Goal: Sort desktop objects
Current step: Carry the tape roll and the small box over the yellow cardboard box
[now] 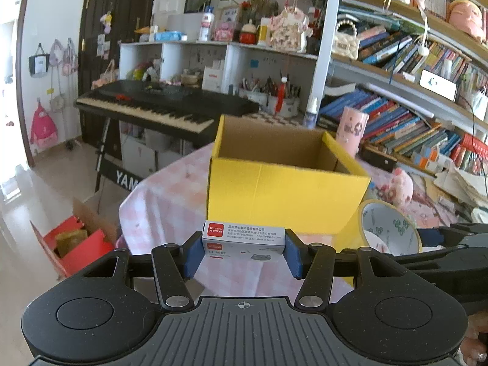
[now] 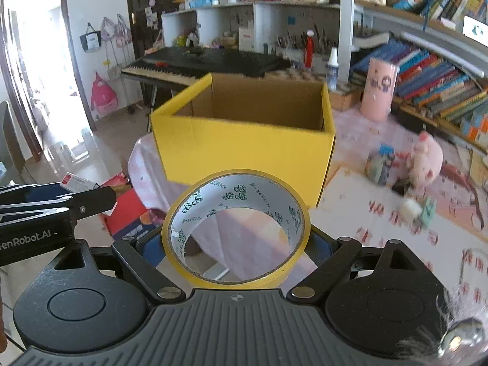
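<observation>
Before yellow box [image 1: 283, 189]: left hand-held gripper [image 1: 242, 251] clamps staple box [image 1: 244, 238]; right hand-held gripper [image 2: 236, 244] clamps tape roll [image 2: 236, 228].

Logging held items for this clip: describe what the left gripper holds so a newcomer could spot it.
Find the open yellow box on the pink checked tablecloth. Just before it, the left gripper clamps a small white staple box; its red Comix logo distinguishes it from the yellow tape roll beside it.

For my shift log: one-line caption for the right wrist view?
Right hand-held gripper holds a yellow tape roll before the open yellow box.
</observation>
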`<state>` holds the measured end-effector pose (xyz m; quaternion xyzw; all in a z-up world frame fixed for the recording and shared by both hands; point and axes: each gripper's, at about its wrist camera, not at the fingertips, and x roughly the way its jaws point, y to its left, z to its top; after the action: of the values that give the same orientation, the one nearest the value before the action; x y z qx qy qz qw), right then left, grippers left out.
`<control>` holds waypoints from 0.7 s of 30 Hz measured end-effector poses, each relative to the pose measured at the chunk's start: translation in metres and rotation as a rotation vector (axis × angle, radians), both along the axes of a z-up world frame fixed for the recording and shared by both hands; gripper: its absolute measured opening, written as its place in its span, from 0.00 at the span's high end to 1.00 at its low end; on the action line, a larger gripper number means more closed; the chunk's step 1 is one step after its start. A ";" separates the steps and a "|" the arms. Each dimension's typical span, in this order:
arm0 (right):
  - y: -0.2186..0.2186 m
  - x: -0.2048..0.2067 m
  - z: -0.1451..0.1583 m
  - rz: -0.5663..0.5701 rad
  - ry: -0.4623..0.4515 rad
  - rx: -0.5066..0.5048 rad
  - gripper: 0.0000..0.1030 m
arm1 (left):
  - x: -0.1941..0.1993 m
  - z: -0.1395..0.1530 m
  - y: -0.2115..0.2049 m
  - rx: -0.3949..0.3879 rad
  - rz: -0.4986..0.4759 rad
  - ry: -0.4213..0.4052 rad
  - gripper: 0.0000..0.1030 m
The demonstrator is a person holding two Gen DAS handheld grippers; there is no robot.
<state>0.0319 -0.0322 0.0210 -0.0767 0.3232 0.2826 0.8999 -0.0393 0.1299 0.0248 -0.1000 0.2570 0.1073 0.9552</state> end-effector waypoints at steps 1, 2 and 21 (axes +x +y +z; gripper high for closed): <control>0.000 0.003 0.003 0.001 -0.013 0.002 0.13 | 0.002 0.002 0.000 0.000 0.001 -0.007 0.48; 0.000 0.006 0.006 0.003 -0.025 0.003 0.13 | 0.005 0.005 0.001 0.000 0.003 -0.015 0.48; 0.010 0.131 0.057 0.105 -0.170 0.082 0.13 | 0.104 0.033 -0.004 0.096 0.076 -0.077 0.48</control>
<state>0.1630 -0.0227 0.0781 -0.0802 0.2293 0.3351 0.9103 0.0642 0.1258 0.0582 -0.0680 0.2109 0.1515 0.9633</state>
